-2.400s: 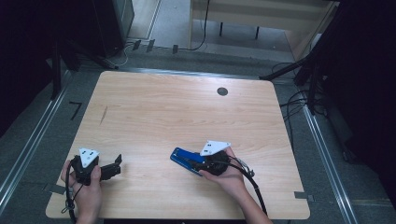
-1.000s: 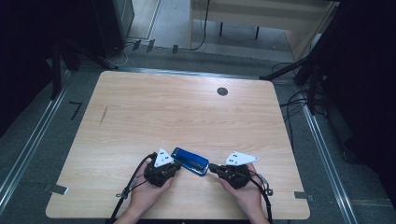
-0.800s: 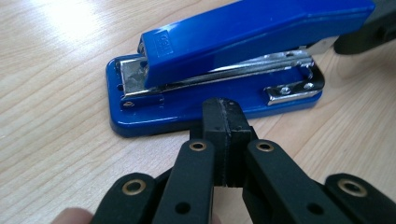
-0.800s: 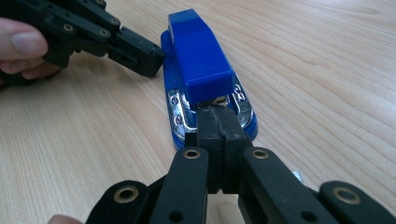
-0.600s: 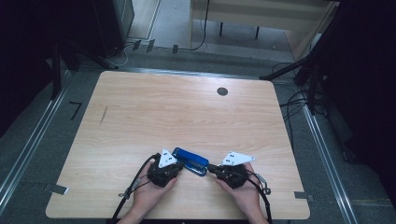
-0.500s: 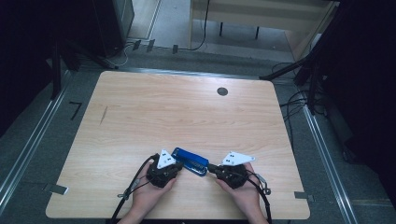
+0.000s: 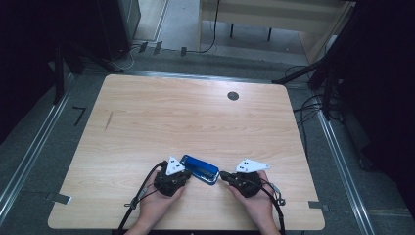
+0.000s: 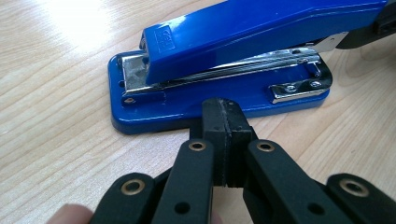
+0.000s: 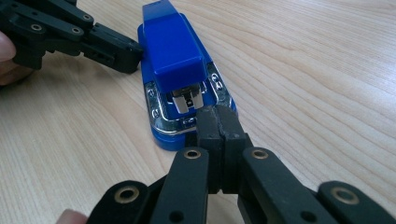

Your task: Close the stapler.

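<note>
Wooden table (image 7: 195, 117): pale wood-grain top with rounded corners, a small dark round grommet (image 7: 233, 96) set near its far right edge and a thin dark streak (image 7: 108, 121) on the left half; grey floor around it with metal rails and loose cables at the far and right sides. Blue stapler (image 7: 199, 169): lies flat on the table near the near edge, about midway between left and right, long axis running left to right with the right end slightly nearer; blue plastic top arm, chrome magazine and blue base seen close in the left gripper view (image 8: 224, 70), rear hinge end with its chrome spring plate seen in the right gripper view (image 9: 180, 74). Left gripper (image 7: 183, 172): black, with a white three-cornered plate on top, held in the person's left hand (image 7: 156, 200) at the stapler's left end; jaws pressed together with nothing between them, tips at the long side of the stapler's base, contact too close to call (image 8: 225, 114). Right gripper (image 7: 224, 175): same build, in the right hand (image 7: 257, 203) at the stapler's right end; jaws likewise closed on nothing, tips right at the rear end of the base (image 9: 217, 121)
</note>
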`<control>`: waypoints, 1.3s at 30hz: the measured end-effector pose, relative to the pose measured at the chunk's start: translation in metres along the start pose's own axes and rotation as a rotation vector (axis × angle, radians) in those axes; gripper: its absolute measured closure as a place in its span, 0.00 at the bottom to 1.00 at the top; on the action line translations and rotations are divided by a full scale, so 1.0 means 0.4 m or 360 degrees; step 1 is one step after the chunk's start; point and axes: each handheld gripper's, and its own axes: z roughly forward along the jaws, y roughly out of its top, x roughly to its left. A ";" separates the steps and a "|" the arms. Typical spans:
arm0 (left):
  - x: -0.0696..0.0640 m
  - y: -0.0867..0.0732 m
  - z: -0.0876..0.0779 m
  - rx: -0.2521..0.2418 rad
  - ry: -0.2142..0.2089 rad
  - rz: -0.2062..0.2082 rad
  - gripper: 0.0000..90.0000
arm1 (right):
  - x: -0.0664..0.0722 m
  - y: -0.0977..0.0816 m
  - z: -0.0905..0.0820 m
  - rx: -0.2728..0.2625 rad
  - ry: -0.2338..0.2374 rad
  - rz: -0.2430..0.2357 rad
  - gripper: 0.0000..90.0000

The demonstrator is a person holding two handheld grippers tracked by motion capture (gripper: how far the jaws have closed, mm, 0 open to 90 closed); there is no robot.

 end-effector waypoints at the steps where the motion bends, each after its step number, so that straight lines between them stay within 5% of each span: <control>1: -0.001 0.000 0.000 0.0005 0.0005 0.0009 1.00 | 0.000 0.000 0.000 -0.0001 0.0000 -0.0002 1.00; 39: -0.005 0.001 0.001 0.0009 0.0005 0.0024 1.00 | 0.011 0.019 -0.003 -0.0033 0.0063 -0.0061 1.00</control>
